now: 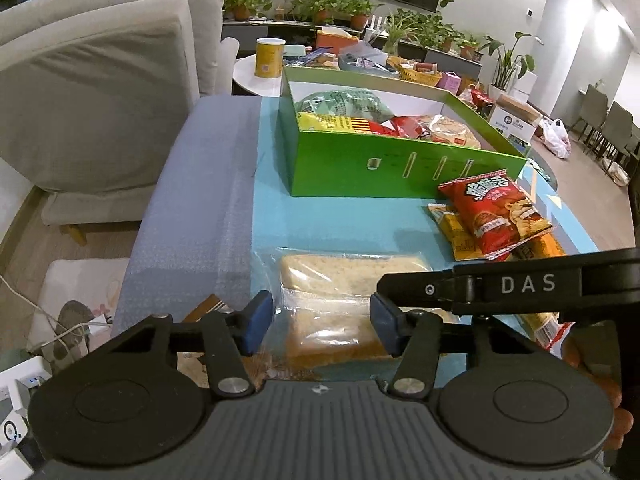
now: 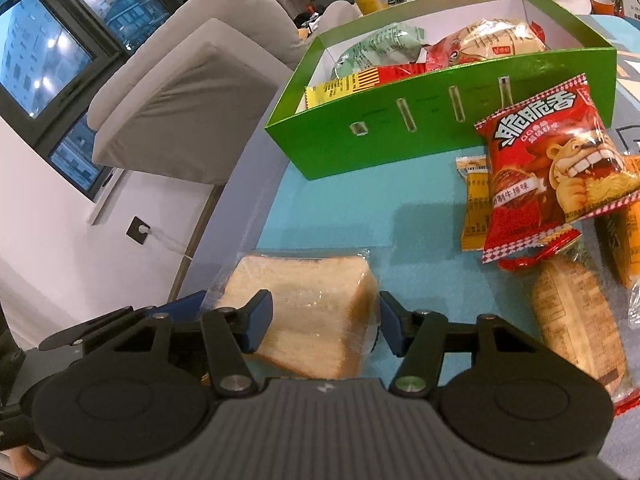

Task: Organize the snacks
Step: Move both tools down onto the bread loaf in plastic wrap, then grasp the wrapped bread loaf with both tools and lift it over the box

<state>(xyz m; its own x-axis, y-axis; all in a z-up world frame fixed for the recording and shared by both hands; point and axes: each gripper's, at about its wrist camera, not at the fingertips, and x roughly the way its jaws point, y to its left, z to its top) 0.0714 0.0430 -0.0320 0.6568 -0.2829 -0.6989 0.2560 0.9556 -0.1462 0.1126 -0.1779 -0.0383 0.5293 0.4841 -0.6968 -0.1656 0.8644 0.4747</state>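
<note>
The wrapped bread [image 2: 316,312] lay on the blue tablecloth [image 2: 340,208], before the green box [image 2: 400,140]. It sat between the right gripper's [image 2: 322,322] part-open jaws, its soft square slices in crinkled clear plastic. The left gripper [image 1: 320,322] pinched the wrapper's near end, beside a glossy red packet [image 1: 496,212].

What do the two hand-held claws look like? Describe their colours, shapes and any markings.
Both the left claw and the right claw have black linkage arms with silver pivot screws, blue pads, two round black discs and a ribbed grey body. White letters "DAS" mark the right claw's arm.
</note>
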